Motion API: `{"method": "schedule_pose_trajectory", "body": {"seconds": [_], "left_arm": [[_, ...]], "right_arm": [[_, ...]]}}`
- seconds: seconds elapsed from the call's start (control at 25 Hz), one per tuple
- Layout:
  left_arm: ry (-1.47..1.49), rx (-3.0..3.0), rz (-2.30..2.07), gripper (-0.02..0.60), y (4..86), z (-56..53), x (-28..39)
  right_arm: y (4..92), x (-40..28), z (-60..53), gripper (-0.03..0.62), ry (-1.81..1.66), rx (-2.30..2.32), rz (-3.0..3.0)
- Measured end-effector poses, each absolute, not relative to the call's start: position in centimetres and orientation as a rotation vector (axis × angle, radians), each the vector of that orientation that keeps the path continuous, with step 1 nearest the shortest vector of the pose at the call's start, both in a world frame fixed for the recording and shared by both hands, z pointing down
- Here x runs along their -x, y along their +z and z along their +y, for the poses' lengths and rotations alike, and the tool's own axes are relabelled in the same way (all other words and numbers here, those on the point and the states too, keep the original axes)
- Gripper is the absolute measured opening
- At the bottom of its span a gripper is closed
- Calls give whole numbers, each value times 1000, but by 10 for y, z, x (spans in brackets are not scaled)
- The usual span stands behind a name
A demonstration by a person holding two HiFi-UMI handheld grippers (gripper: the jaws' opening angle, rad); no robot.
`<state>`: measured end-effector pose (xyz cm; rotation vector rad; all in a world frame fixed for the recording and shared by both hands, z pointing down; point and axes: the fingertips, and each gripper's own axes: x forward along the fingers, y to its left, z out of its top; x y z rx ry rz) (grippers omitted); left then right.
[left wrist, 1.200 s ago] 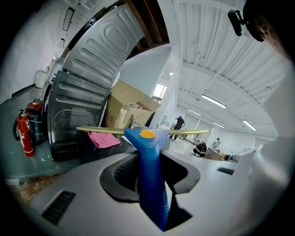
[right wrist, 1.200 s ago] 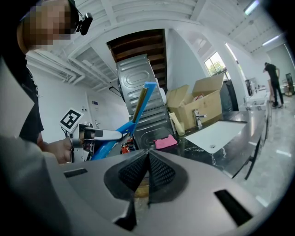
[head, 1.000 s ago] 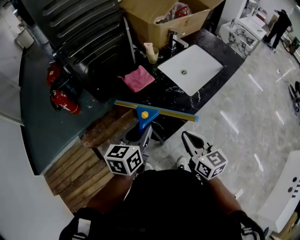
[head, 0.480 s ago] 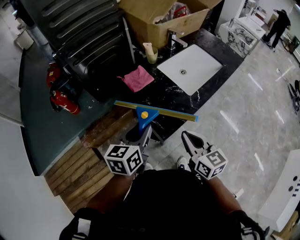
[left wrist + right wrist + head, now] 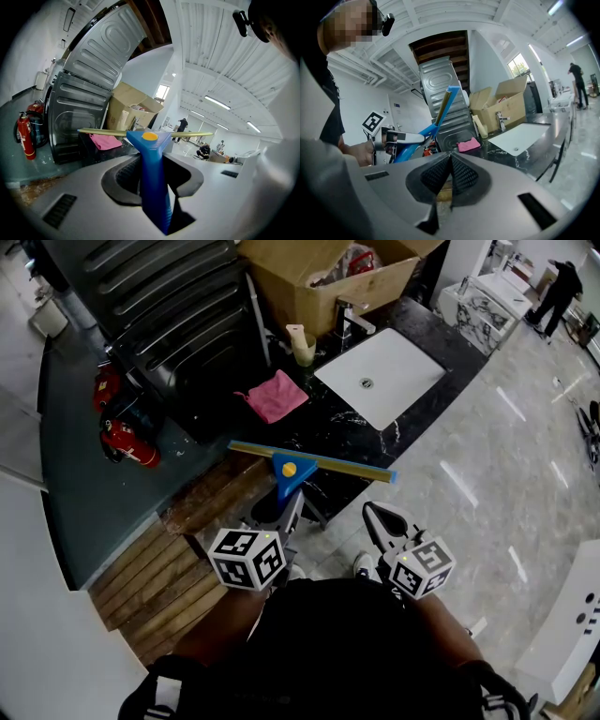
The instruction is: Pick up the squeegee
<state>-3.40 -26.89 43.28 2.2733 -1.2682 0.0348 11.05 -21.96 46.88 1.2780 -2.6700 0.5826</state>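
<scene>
The squeegee (image 5: pixel 298 467) has a blue handle, a yellow dot and a long yellow-green blade. It is held up in the air in front of the black marble counter (image 5: pixel 356 432). My left gripper (image 5: pixel 284 507) is shut on the blue handle (image 5: pixel 152 183), and the blade (image 5: pixel 103 132) runs crosswise beyond the jaws. In the right gripper view the squeegee (image 5: pixel 440 112) stands tilted at the left, in the left gripper (image 5: pixel 401 137). My right gripper (image 5: pixel 380 521) hangs to the right of it, shut and with nothing in it; its pads (image 5: pixel 450 176) meet.
On the counter lie a pink cloth (image 5: pixel 277 396), a white sink (image 5: pixel 380 377) with a tap (image 5: pixel 349 320), and a small cup (image 5: pixel 302 345). A cardboard box (image 5: pixel 319 277) stands behind. A grey metal appliance (image 5: pixel 169 306), red fire extinguishers (image 5: pixel 127 442) and wooden boards (image 5: pixel 178 540) are at the left.
</scene>
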Motion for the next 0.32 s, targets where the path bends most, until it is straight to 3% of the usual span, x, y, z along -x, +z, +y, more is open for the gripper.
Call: {"method": "schedule_pose_trajectory", "body": {"seconds": [0.32], "left_arm": [[31, -2273, -1270, 141, 433, -269, 33]], "right_arm": [[470, -112, -219, 8, 582, -1274, -2668]]}}
